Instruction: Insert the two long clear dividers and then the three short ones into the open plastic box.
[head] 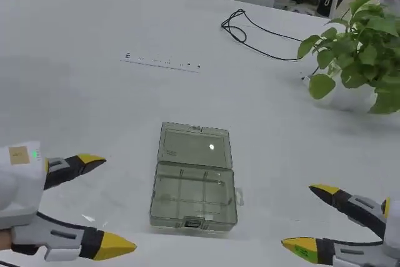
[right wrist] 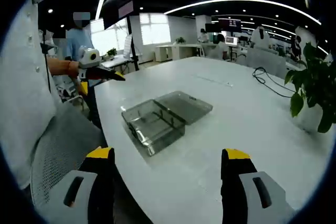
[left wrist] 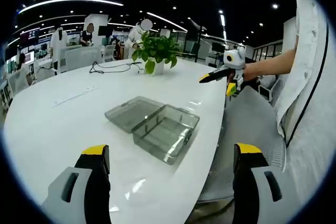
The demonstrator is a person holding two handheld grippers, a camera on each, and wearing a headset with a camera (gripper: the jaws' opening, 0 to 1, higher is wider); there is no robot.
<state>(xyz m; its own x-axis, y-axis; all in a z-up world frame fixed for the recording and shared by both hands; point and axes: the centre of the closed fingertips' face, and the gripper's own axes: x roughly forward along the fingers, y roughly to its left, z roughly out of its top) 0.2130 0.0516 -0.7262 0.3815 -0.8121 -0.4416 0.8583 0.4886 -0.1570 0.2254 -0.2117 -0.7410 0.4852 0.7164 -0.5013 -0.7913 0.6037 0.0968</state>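
A white surface (head: 75, 92) stretches ahead under bright office lights. Near its front edge, between two handheld grippers, sits an open, clear grey-tinted plastic box (head: 194, 195). Its hinged lid (head: 195, 145) lies flat on the far side. Its base is nearest the person, with the latch facing them. Faint clear partitions cross inside the base and split it into small compartments; their exact number is hard to tell.

The left gripper (head: 105, 203) hovers to the left of the box, apart from it. Its grey, yellow-tipped fingers (head: 115, 246) are spread wide and hold nothing. The right gripper (head: 310, 216) hovers to the right of the box, also apart from it, with its fingers spread wide and empty.

Well beyond the box, a long thin clear strip (head: 162, 62) lies flat on the surface. Farther back a black cable (head: 224, 25) loops across it, and a green leafy potted plant (head: 356, 48) stands at the far right.
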